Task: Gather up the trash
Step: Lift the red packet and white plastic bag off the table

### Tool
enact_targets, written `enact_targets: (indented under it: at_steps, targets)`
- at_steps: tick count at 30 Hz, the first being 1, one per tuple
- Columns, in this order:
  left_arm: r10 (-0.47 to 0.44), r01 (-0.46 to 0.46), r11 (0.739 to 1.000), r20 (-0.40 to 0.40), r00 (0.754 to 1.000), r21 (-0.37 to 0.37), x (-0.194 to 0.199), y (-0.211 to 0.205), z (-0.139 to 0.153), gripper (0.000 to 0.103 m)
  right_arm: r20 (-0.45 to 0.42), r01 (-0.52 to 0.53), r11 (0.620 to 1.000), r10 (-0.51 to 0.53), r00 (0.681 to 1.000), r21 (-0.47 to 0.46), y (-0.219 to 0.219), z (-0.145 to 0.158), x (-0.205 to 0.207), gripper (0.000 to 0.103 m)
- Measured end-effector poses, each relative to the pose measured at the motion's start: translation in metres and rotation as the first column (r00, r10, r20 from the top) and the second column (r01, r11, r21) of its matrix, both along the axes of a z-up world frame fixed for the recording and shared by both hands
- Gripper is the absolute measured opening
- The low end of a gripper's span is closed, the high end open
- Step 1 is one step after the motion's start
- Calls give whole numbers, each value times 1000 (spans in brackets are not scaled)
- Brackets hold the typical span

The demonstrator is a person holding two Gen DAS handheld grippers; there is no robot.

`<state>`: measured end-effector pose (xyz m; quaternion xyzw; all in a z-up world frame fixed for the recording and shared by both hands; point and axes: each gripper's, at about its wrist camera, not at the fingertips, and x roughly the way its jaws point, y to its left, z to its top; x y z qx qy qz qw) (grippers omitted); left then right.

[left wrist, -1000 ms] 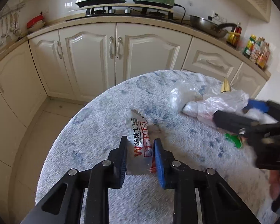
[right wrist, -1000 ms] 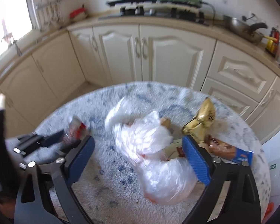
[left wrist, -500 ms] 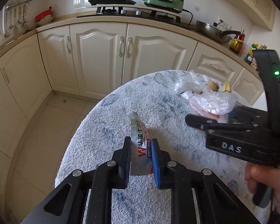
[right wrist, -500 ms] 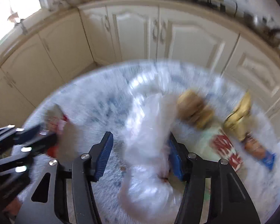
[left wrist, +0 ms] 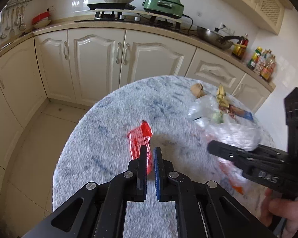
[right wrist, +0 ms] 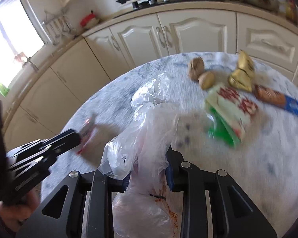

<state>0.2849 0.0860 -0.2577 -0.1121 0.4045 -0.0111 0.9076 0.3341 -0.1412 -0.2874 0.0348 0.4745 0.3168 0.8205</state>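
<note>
A red snack wrapper [left wrist: 140, 138] sticks out of my left gripper [left wrist: 150, 152], which is shut on its lower end above the round table [left wrist: 113, 123]. From the right wrist view, the left gripper [right wrist: 77, 136] holds the wrapper [right wrist: 87, 127] at the table's left side. My right gripper [right wrist: 148, 176] has its jaws closing on a crumpled clear plastic bag [right wrist: 149, 123], and the blue pads pinch the bag's neck. The bag hides the fingertips. In the left wrist view, the right gripper [left wrist: 210, 146] reaches in from the right under the bag [left wrist: 234, 130].
On the fuzzy blue-white tablecloth lie two walnuts [right wrist: 196, 69], a gold wrapper [right wrist: 242, 75], a green-and-white packet [right wrist: 230, 111] and a brown-and-blue biscuit wrapper [right wrist: 276, 100]. Cream kitchen cabinets [left wrist: 97, 59] stand beyond the table. A hand [left wrist: 282, 208] grips the right tool.
The left jaws closed fully on the wrapper, which now shows its red side. The right jaws narrowed from wide to pinching the bag, and the bag was drawn off the walnuts and packets.
</note>
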Motion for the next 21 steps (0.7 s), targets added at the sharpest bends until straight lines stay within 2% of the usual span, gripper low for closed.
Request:
enact_targets:
  at_steps: [7, 9, 10, 11, 13, 15, 16, 17, 18, 19, 20, 21]
  targets:
    - [7, -5, 999, -53, 999, 35, 2, 2, -13, 7, 4, 45, 999, -45, 999, 12, -29, 12, -30, 28]
    - [-23, 29, 995, -60, 998, 91, 9, -5, -10, 14, 6, 55, 998, -55, 998, 15, -36, 14, -36, 28]
    - [-27, 34, 993, -66, 997, 117, 11, -10, -8, 34, 7, 58, 998, -58, 998, 16, -38, 15, -38, 28]
    - [-34, 42, 989, -57, 998, 139, 13, -14, -5, 63, 13, 62, 998, -63, 998, 19, -40, 16, -39, 28]
    - [-35, 36, 980, -10, 999, 195, 14, -20, 1, 86, 16, 73, 997, -73, 997, 20, -44, 18, -42, 28]
    - [-55, 55, 972, -7, 998, 227, 19, -24, 0, 85, 18, 81, 996, -81, 997, 22, -48, 19, -44, 28]
    - [-66, 69, 972, -20, 998, 226, 22, -25, -4, 81, 18, 83, 996, -83, 996, 22, -47, 20, -44, 28]
    - [-79, 86, 974, -45, 996, 209, 27, -25, -11, 61, 18, 84, 996, -85, 996, 23, -48, 20, -45, 28]
    - [-91, 103, 977, -71, 993, 188, 31, -24, -16, 60, 18, 85, 996, -85, 996, 24, -49, 21, -45, 28]
    - [-93, 101, 979, -50, 994, 177, 31, -21, -13, 39, 18, 86, 996, -87, 996, 24, -49, 20, -46, 28]
    - [-97, 105, 980, -53, 994, 167, 31, -20, -13, 30, 18, 87, 996, -88, 996, 25, -50, 20, -46, 28]
    - [-102, 109, 982, -52, 993, 154, 29, -20, -12, 27, 17, 88, 996, -88, 996, 27, -51, 20, -48, 28]
